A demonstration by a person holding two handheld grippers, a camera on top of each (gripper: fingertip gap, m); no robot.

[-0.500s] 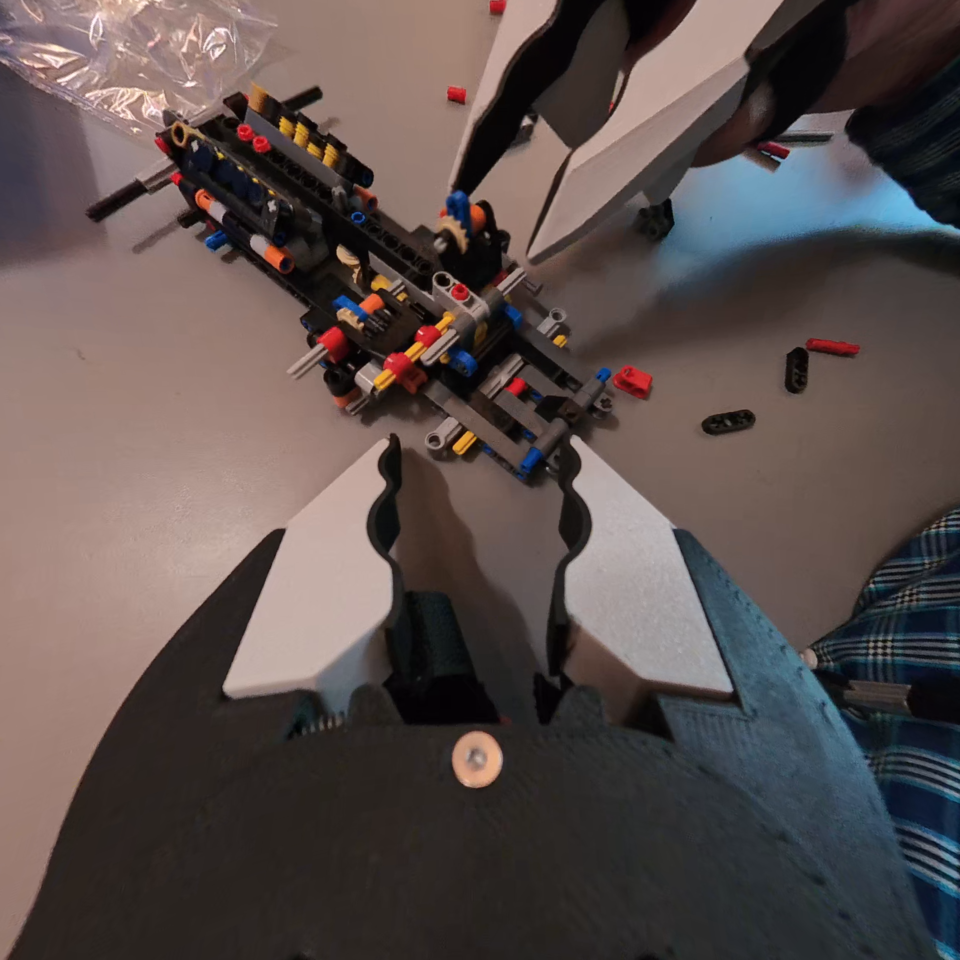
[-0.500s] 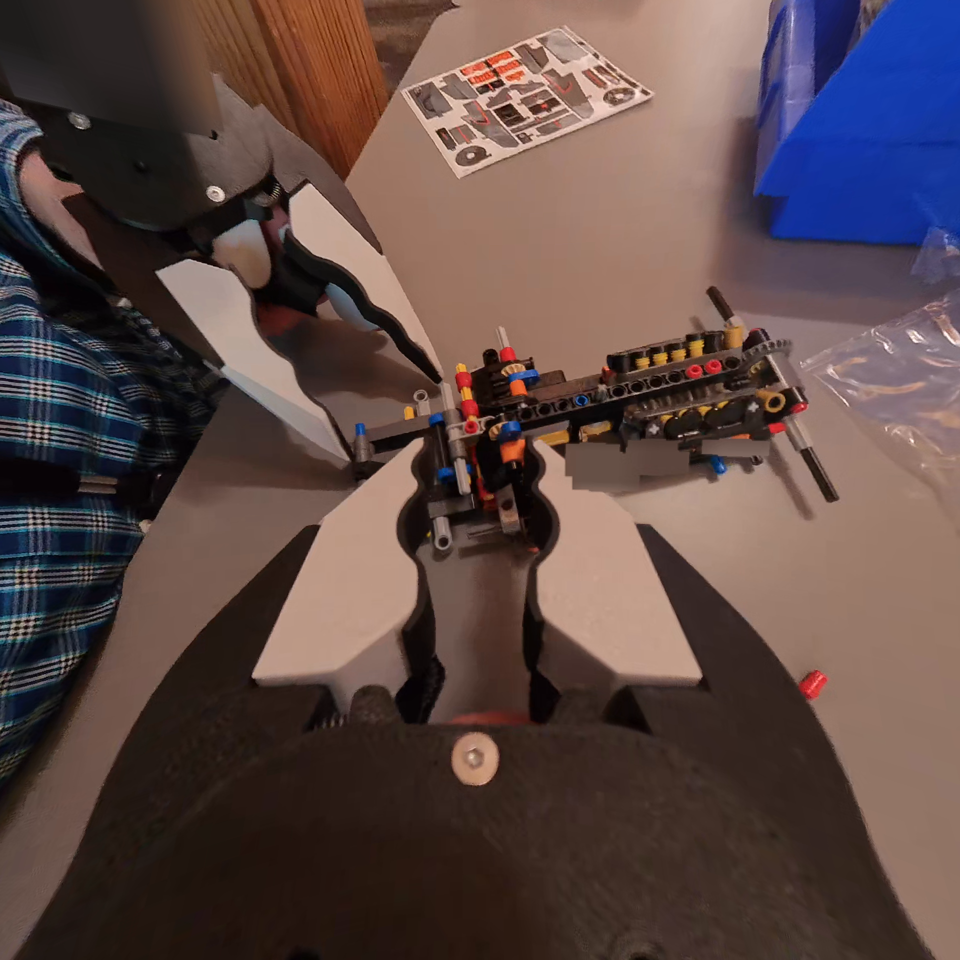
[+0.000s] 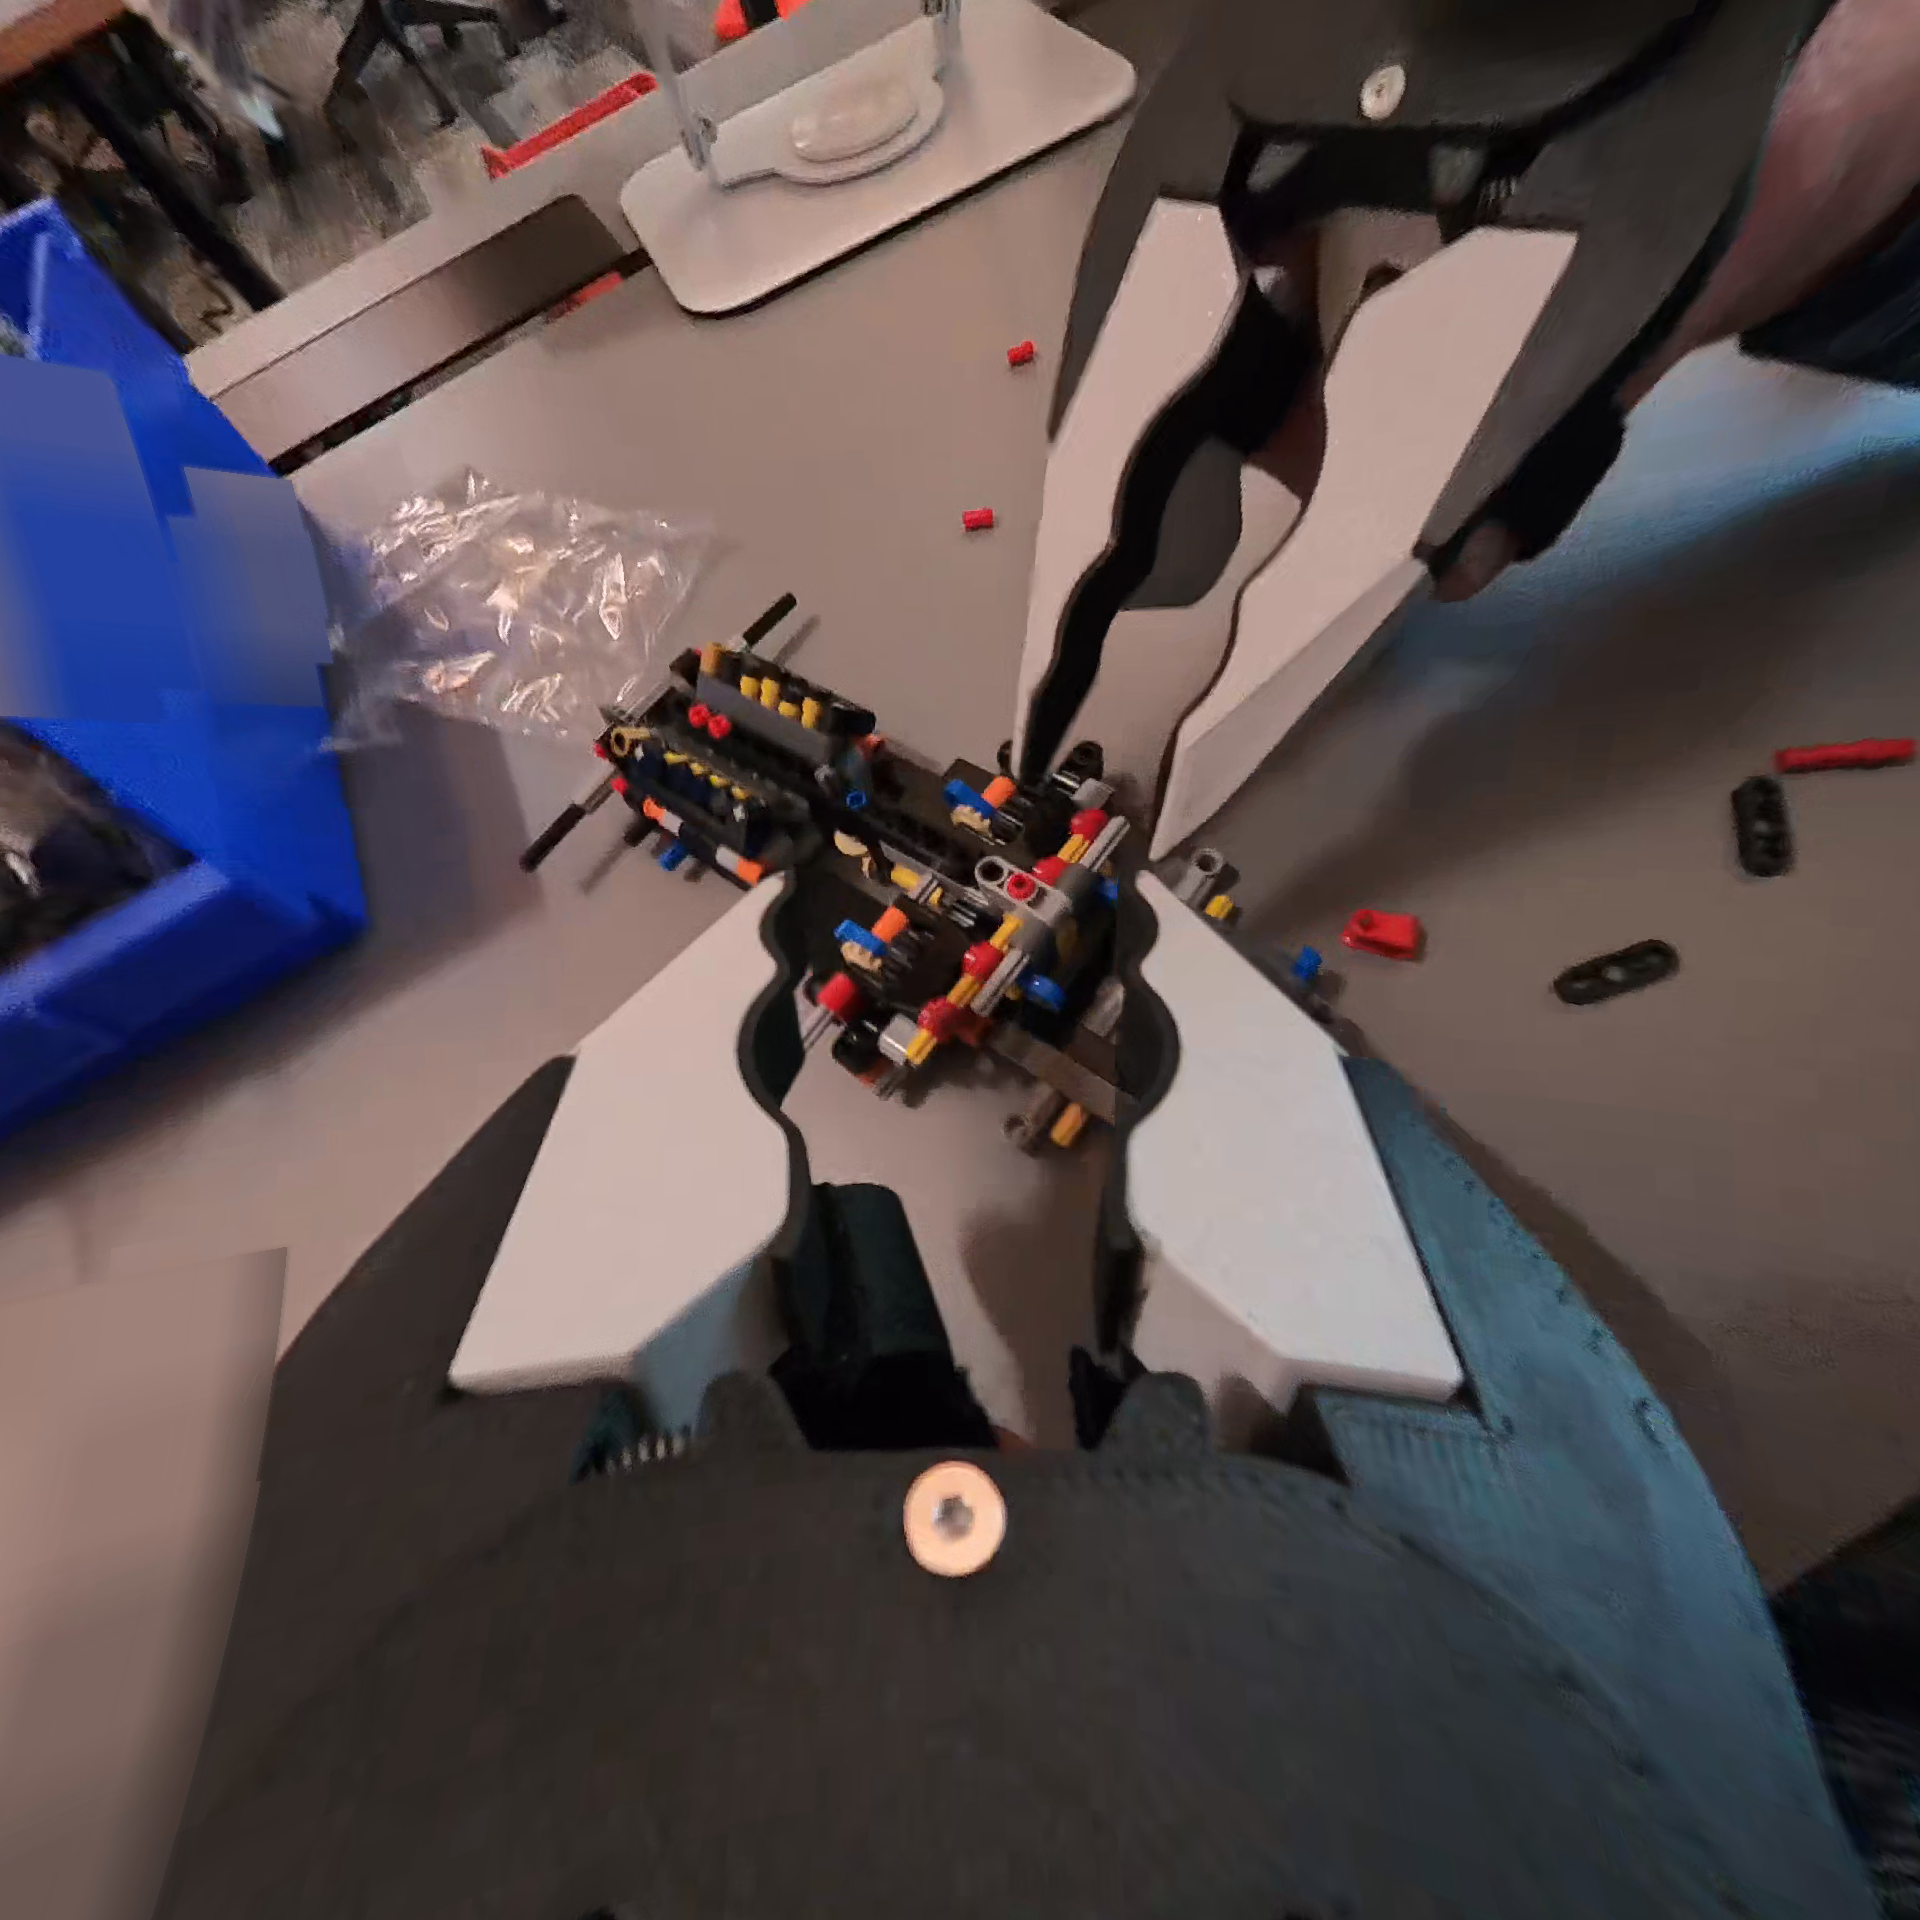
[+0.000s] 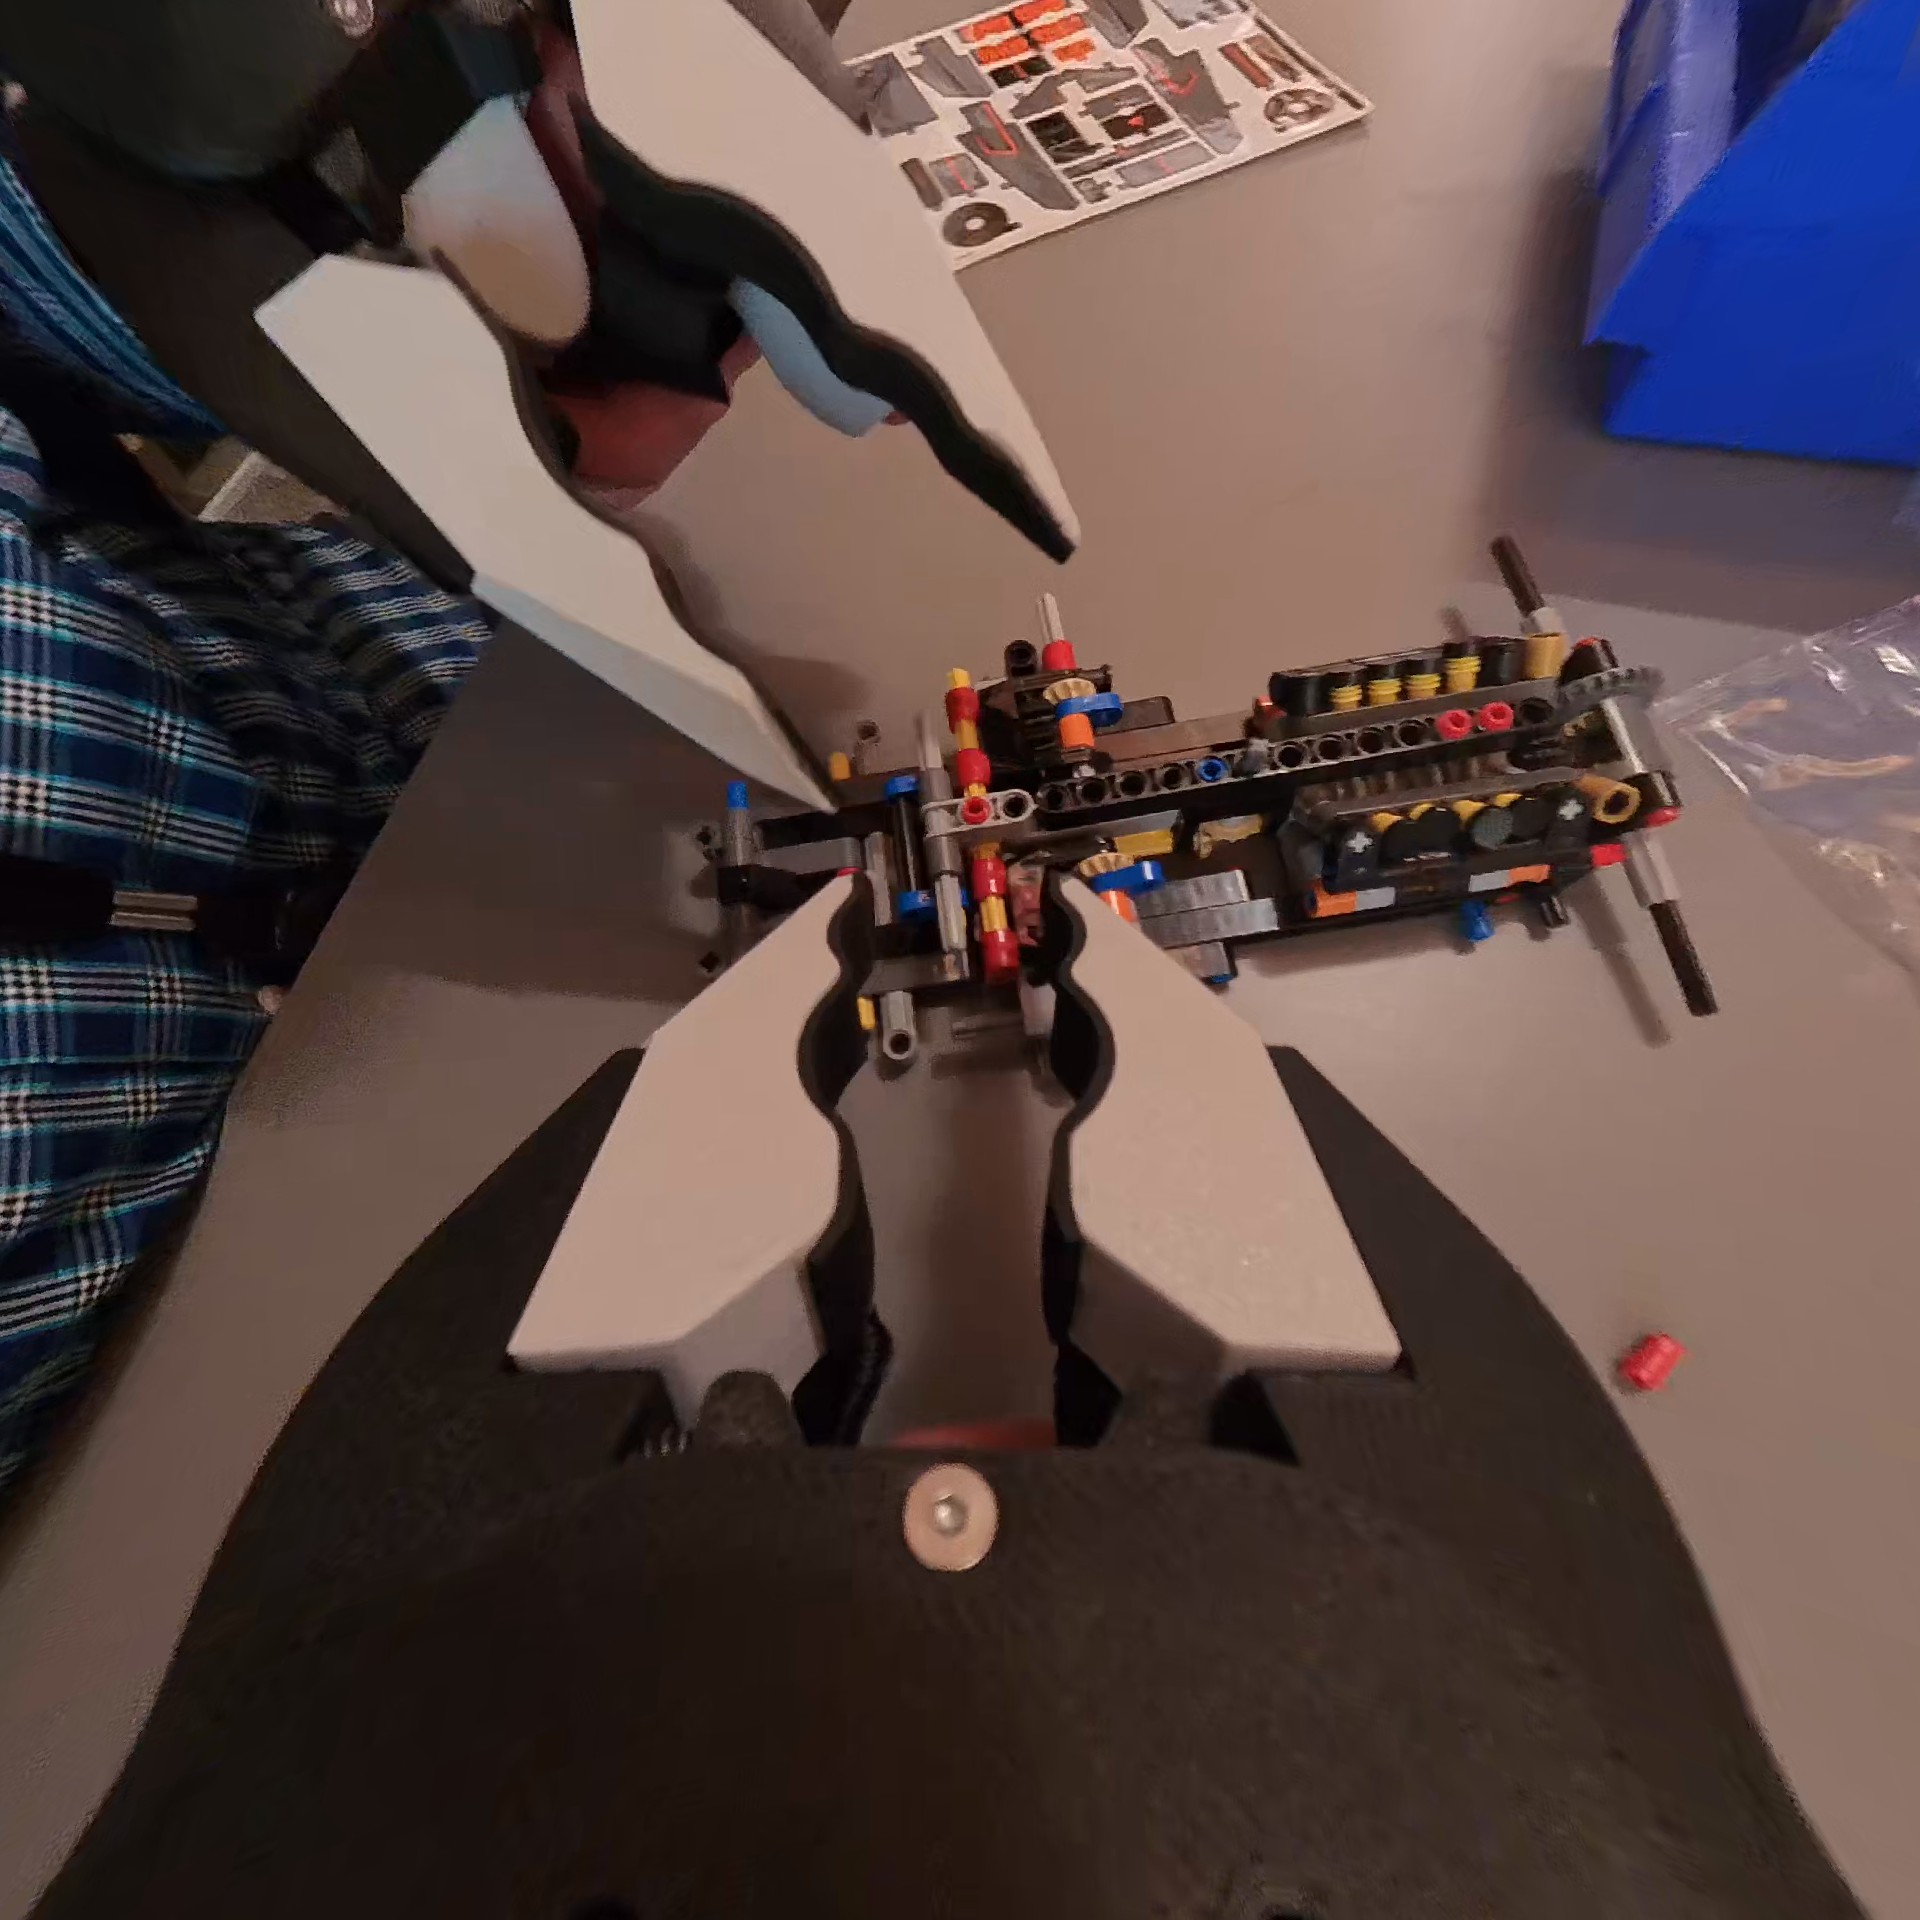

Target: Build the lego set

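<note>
The half-built lego model (image 4: pixel 1226 800) lies flat on the grey table (image 4: pixel 1351 1195), a long black frame studded with red, yellow, blue and orange pins, with black axles sticking out at its far end.

The right tongs (image 4: pixel 951 914) come at it from the near side with the jaws spread, their tips set on either side of the red and yellow pin stack at the model's left end. I cannot tell whether the tips actually press on the parts.

The left tongs (image 3: pixel 956 904) are spread as well, straddling the same end of the model from the opposite side. In the right wrist view one of their fingers (image 4: pixel 644 665) touches the grey beam at the model's end while the other hangs in the air above it.

Loose pieces lie around: a small red piece (image 4: pixel 1652 1361) near the right tongs, two black link pieces (image 3: pixel 1616 971), a red connector (image 3: pixel 1380 932) and a red rod (image 3: pixel 1844 753) off to one side.

A crumpled clear plastic bag (image 3: pixel 520 613) sits just beyond the model's far end, beside a blue bin (image 3: pixel 177 831). A sticker sheet (image 4: pixel 1101 114) lies farther back on the table. A plaid sleeve (image 4: pixel 135 831) shows at the table's edge.
</note>
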